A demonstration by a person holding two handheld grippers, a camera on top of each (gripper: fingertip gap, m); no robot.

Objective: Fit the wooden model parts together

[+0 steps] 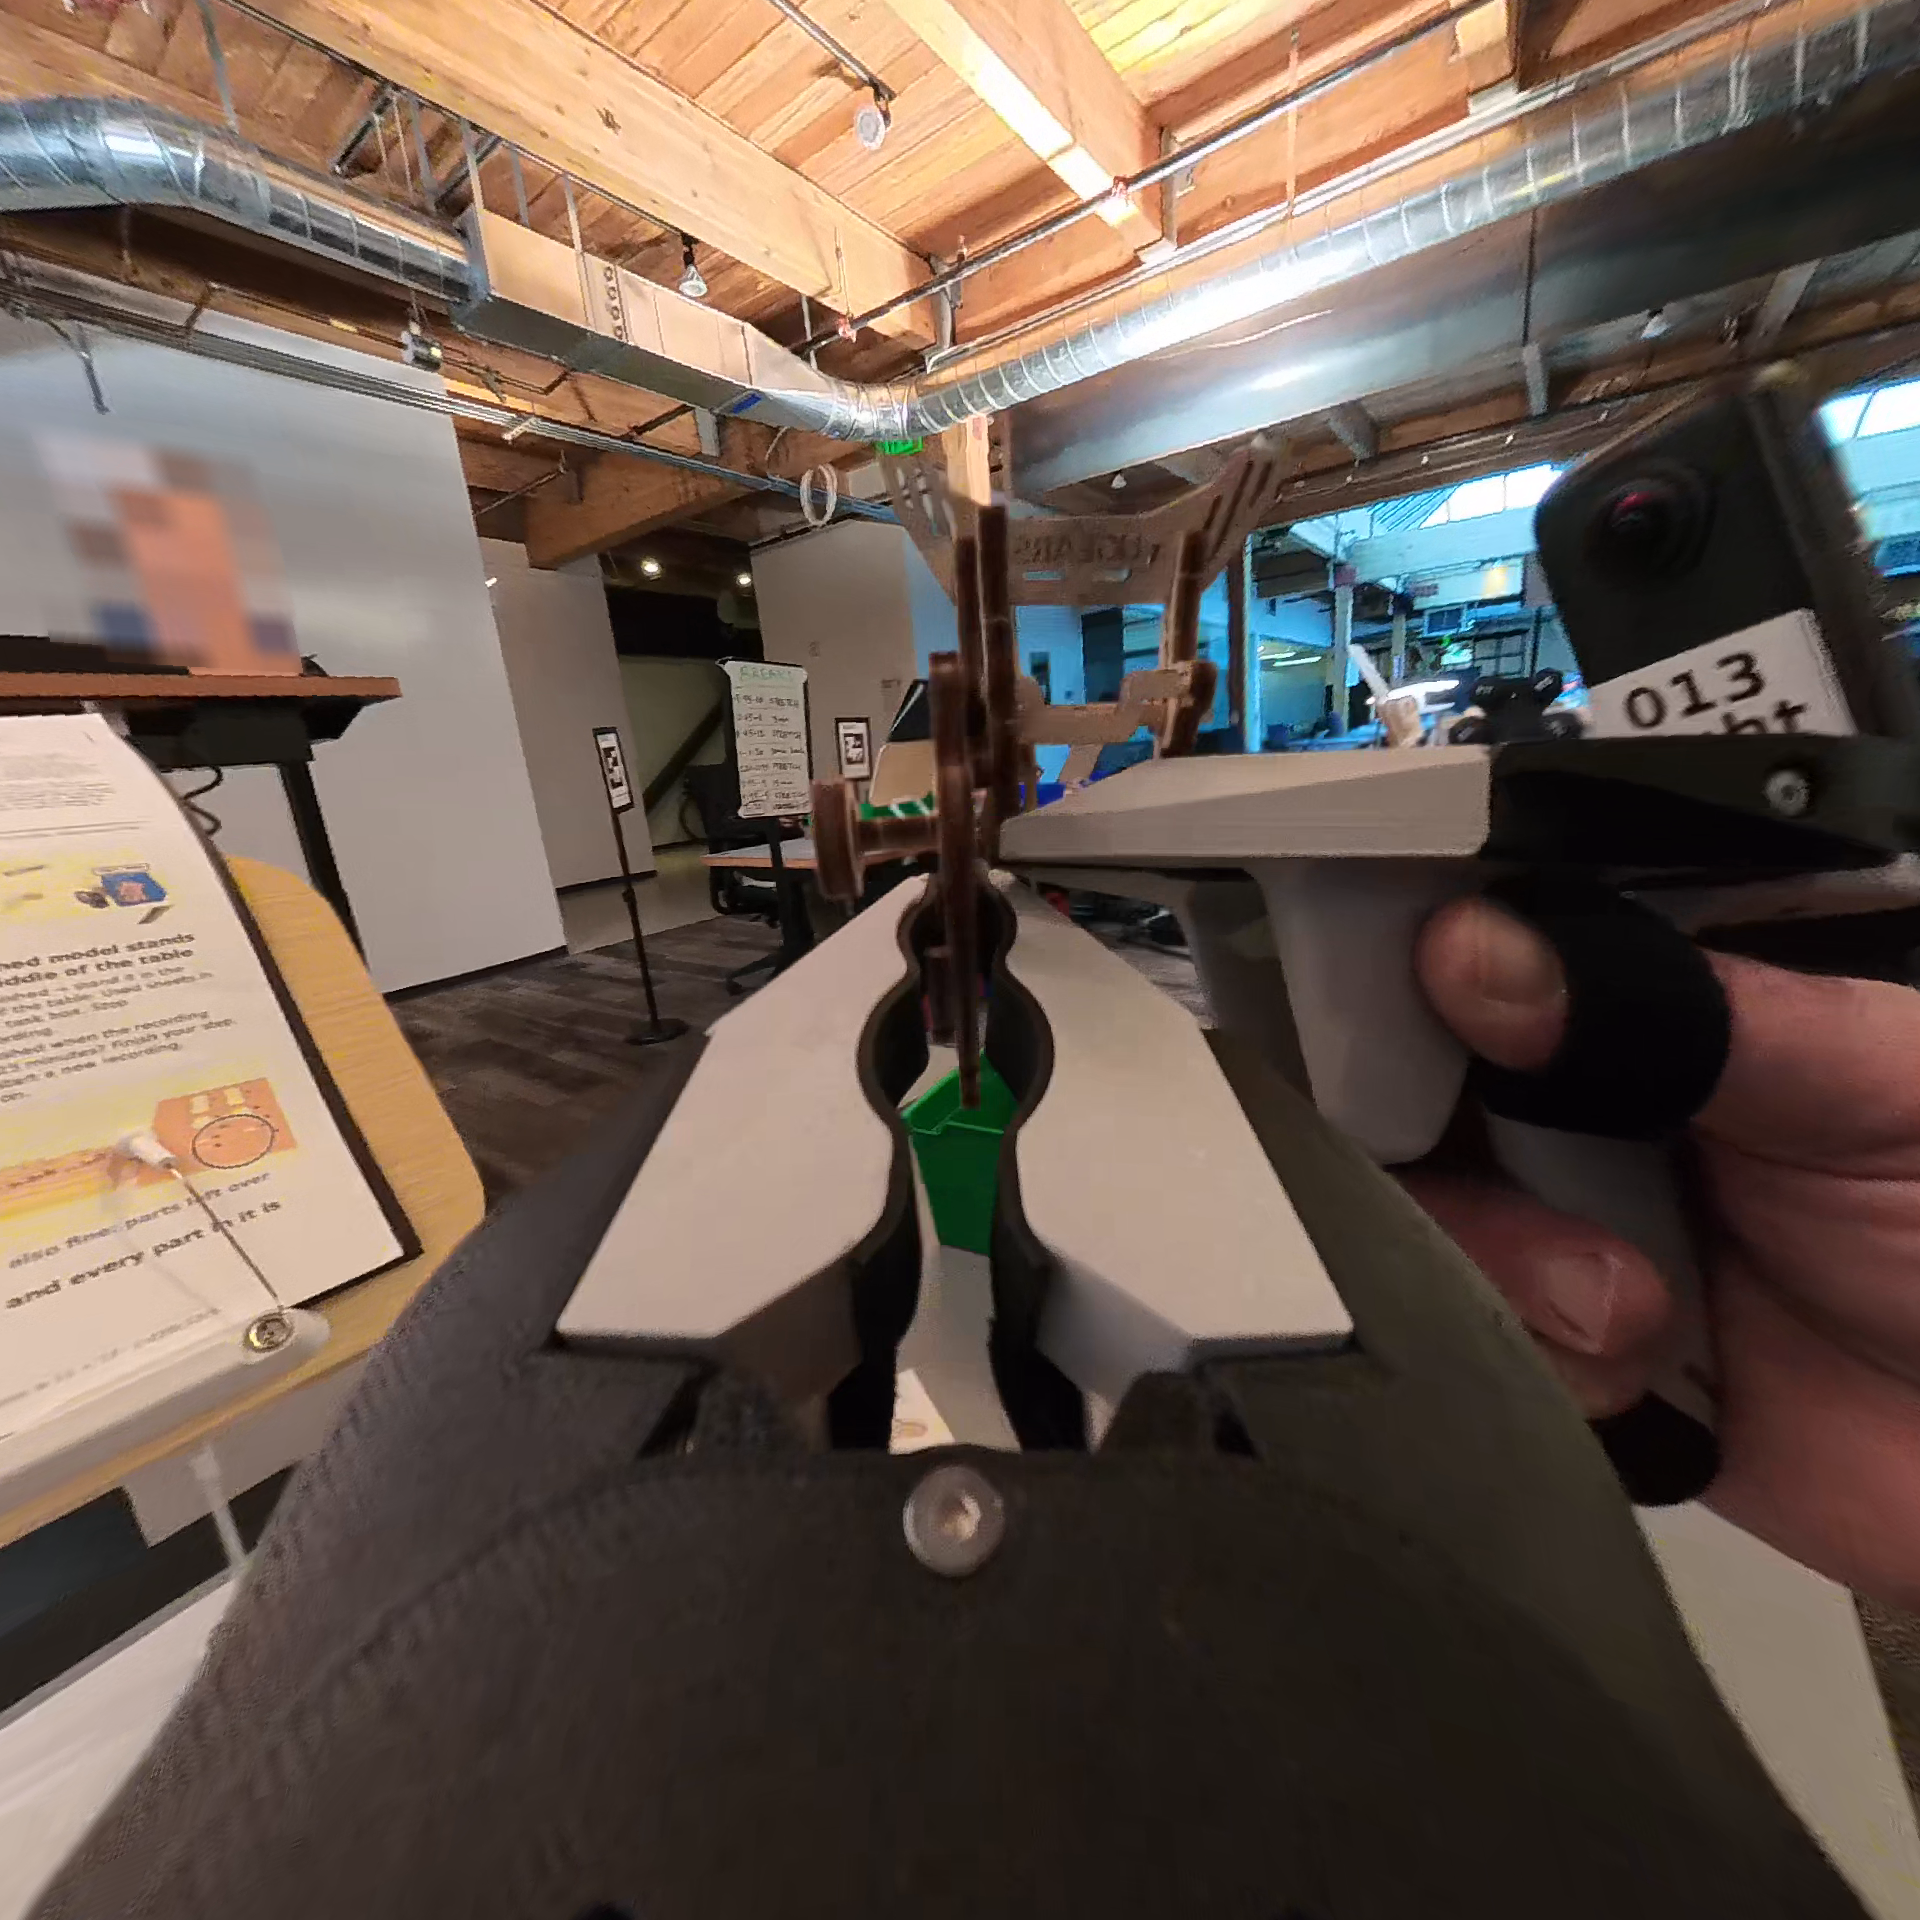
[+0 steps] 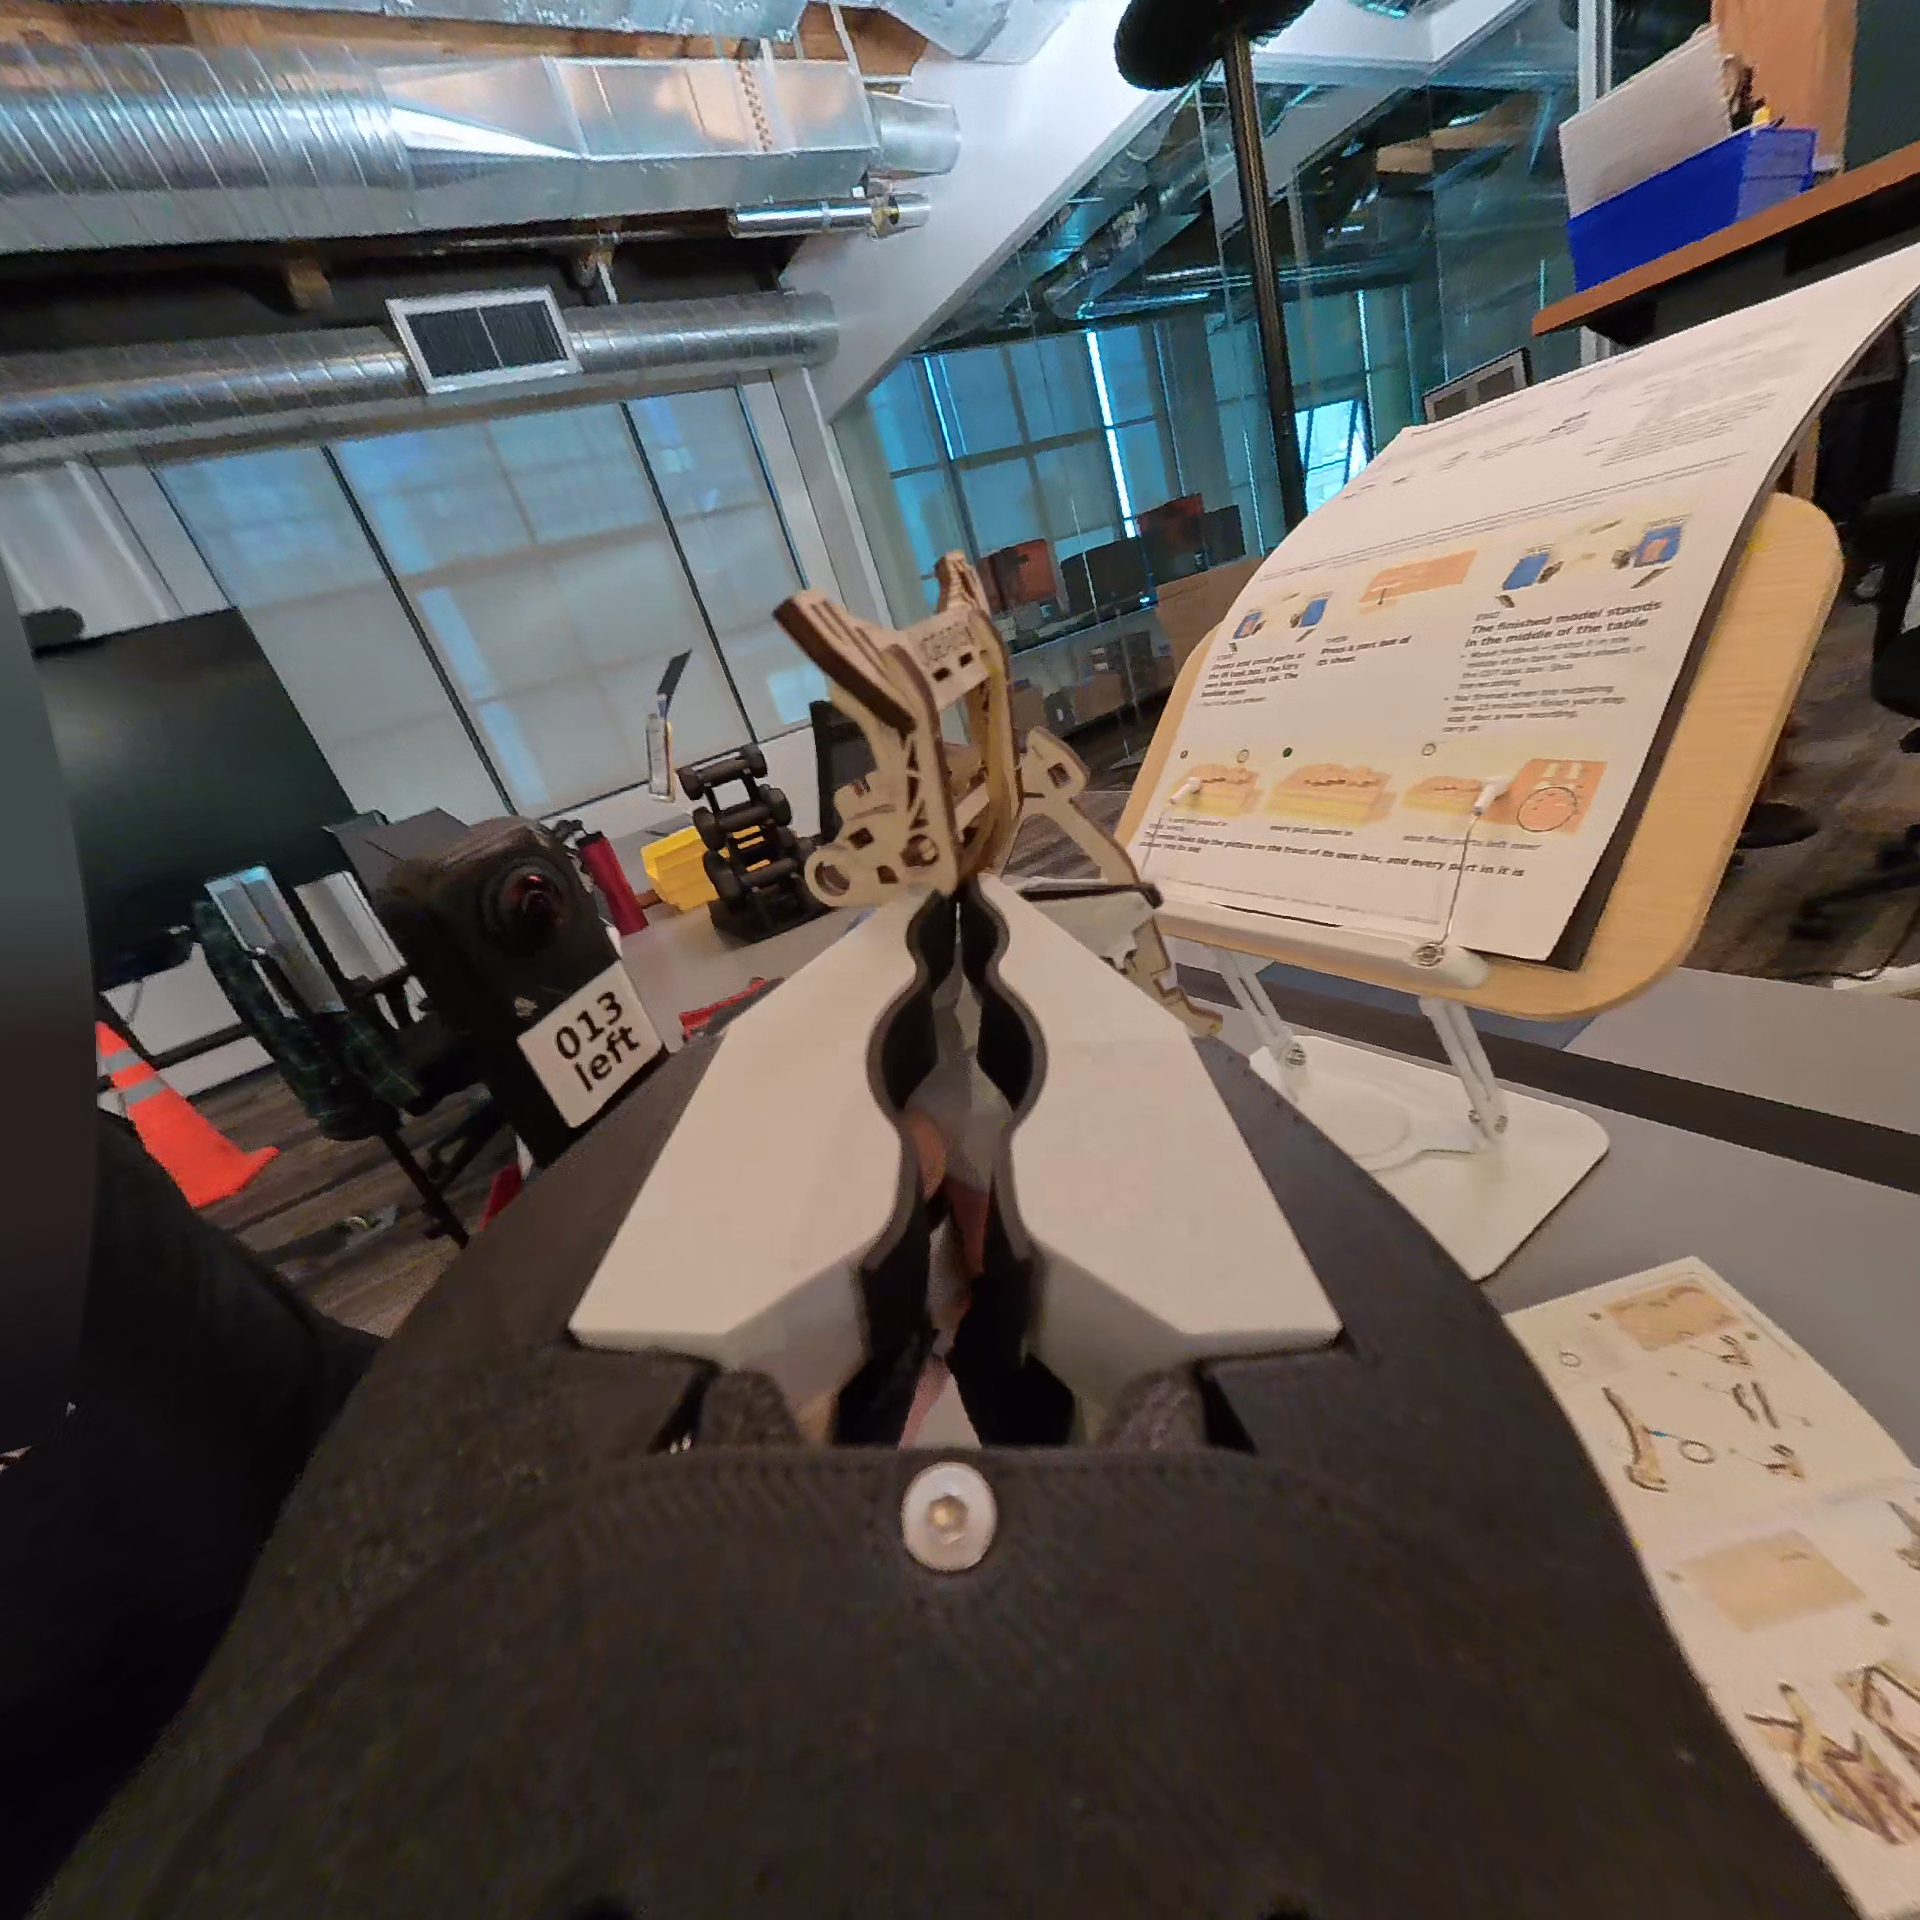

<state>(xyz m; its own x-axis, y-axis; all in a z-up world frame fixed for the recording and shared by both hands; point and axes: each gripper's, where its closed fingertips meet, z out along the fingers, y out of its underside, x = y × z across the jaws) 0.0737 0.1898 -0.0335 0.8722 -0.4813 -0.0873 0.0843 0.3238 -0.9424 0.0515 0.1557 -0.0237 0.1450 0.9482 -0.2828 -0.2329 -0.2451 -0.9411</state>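
Observation:
Both grippers hold one light wooden model of laser-cut plates above the table. In the left wrist view my left gripper (image 1: pixel 961 899) is shut on the model's (image 1: pixel 1081 623) lower plates, seen edge-on, with a small round peg (image 1: pixel 836 847) sticking out to the left. My right gripper (image 1: pixel 1039 836) comes in from the right, held by a hand (image 1: pixel 1621 1091), its tips at the same plates. In the right wrist view my right gripper (image 2: pixel 961 902) is shut on the model's (image 2: pixel 894 758) lower edge, and the model rises above the fingertips. The left gripper's camera body (image 2: pixel 509 914) sits at the left.
A printed sheet on a wooden book stand (image 2: pixel 1455 717) stands on the grey table (image 2: pixel 1714 1174); it also shows at the left of the left wrist view (image 1: pixel 156 1039). A paper with assembly pictures (image 2: pixel 1756 1579) lies at the right. A green bin (image 1: pixel 961 1143) shows below, between the left fingers. Both grippers' tips are close together, under 4 cm apart.

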